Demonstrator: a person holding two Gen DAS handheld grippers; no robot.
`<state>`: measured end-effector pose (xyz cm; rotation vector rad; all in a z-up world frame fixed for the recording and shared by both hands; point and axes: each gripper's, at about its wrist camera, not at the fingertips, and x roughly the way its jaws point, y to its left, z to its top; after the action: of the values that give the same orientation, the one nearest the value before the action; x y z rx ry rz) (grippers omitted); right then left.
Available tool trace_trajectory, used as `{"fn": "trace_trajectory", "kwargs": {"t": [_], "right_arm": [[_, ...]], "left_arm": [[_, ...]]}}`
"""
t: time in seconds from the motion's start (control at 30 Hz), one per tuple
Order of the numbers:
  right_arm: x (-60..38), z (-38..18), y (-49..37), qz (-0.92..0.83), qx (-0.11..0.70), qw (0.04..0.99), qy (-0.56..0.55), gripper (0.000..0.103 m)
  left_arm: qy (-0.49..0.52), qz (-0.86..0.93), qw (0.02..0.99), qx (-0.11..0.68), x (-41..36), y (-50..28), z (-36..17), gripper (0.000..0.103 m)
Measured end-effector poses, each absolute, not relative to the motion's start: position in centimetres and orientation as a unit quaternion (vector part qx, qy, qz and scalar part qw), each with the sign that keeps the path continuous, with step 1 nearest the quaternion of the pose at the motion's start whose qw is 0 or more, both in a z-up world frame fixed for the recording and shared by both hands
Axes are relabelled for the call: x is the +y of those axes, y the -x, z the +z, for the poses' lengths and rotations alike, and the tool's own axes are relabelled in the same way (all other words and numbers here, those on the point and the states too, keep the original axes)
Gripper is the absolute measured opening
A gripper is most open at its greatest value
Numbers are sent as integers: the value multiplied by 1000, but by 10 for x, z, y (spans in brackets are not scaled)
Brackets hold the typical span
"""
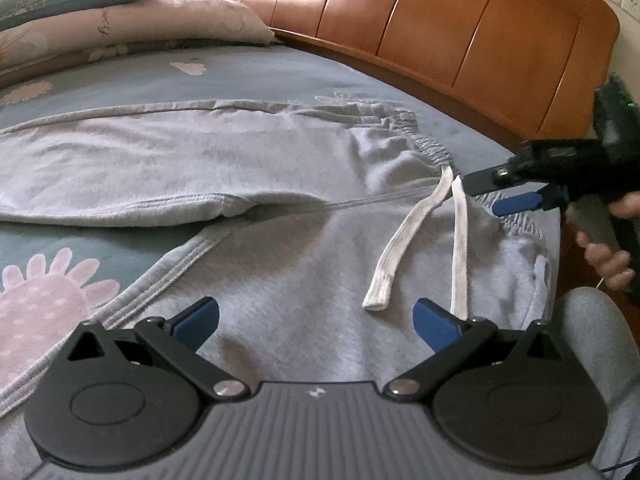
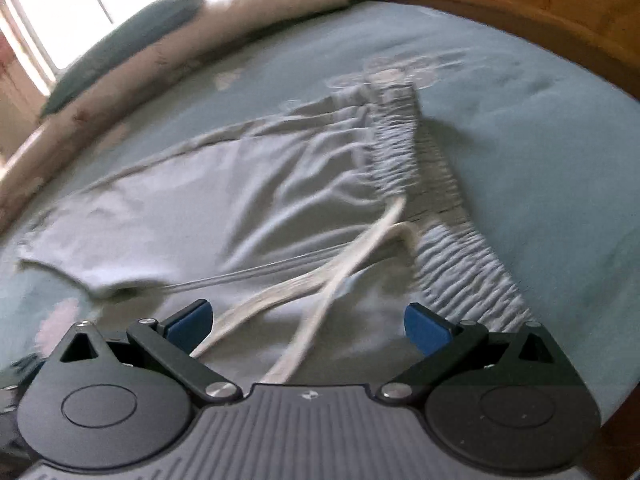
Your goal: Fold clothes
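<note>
Grey sweatpants [image 1: 280, 256] lie spread on the bed, legs running left and the elastic waistband [image 1: 432, 148] at the right. Two white drawstrings [image 1: 404, 240] trail from the waistband across the fabric. My left gripper [image 1: 316, 320] hovers open over the near leg, with nothing between its blue pads. My right gripper [image 1: 492, 196] shows at the right edge of the left wrist view, held by a hand just above the waistband, its fingers apart. In the blurred right wrist view that gripper [image 2: 306, 320] is open above the sweatpants [image 2: 224, 208], with the drawstrings [image 2: 320, 280] running between its fingers.
The blue sheet [image 1: 248, 76] with pink flowers covers the bed. Pillows [image 1: 120, 24] are stacked at the far left. A wooden headboard [image 1: 440, 28] runs along the back. The person's grey-clad knee [image 1: 600, 340] is at the right bed edge.
</note>
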<state>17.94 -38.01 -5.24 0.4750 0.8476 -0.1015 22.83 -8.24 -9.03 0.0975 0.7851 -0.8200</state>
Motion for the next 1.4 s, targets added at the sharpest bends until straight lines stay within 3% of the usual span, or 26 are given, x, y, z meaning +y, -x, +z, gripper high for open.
{"fn": "trace_trajectory", "kwargs": {"t": [0.23, 0.83, 1.4], "right_arm": [[-369, -80, -178, -63, 444, 867, -219, 103], [-350, -67, -146, -8, 441, 855, -271, 103], [-311, -60, -127, 63, 463, 852, -235, 103]], "left_arm": [[-47, -390, 841, 373, -83, -227, -90, 102], [-36, -382, 834, 396, -84, -231, -97, 102], [-21, -384, 832, 400, -80, -230, -90, 102]]}}
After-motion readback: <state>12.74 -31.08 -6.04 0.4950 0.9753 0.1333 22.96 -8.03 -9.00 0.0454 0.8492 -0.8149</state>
